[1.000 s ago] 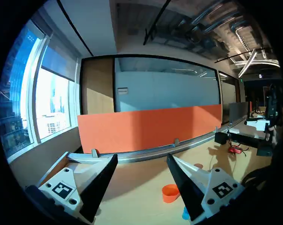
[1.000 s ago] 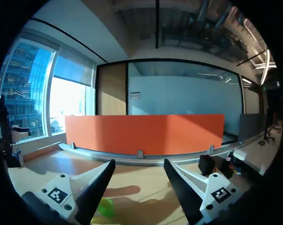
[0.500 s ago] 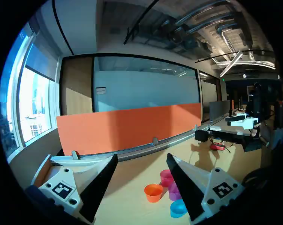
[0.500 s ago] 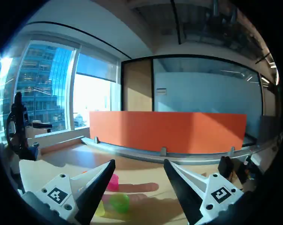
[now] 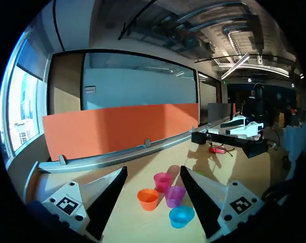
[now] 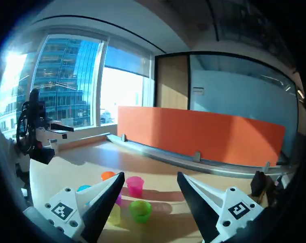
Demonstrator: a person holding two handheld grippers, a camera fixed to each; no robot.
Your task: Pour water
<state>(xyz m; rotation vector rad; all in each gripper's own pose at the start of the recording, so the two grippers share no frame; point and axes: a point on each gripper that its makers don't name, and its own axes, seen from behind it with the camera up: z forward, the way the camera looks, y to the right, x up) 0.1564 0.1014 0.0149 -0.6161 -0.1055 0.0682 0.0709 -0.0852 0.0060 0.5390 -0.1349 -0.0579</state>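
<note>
The left gripper [image 5: 153,167] hangs released above the desk [image 5: 242,178], its fingers spread wide with nothing between them. Ahead of it and lower down stand four small cups, all upright. The orange cup [image 5: 148,199] lies toward its left finger. The pink cup [image 5: 162,181] is farther ahead near the middle of the gap. The purple cup [image 5: 175,196] and the blue cup [image 5: 181,216] sit close against its right finger, the blue one nearest to the camera.

The right gripper [image 6: 149,174] is likewise released and empty. From its side the same cluster lies low and toward its left finger. A yellow cup [image 6: 114,214] sits partly behind that finger, and a green cup [image 6: 140,210] stands nearest, just inside the gap.

So the cups sit between the two grippers, to the right of the left one and to the left of the right one. Neither gripper is clearly closer overall. Blue looks the easier reach for the left gripper, green for the right. Each cup's long axis is vertical, so a side-on grasp around the wall seems called for. Whether any cup holds water cannot be told.
</note>
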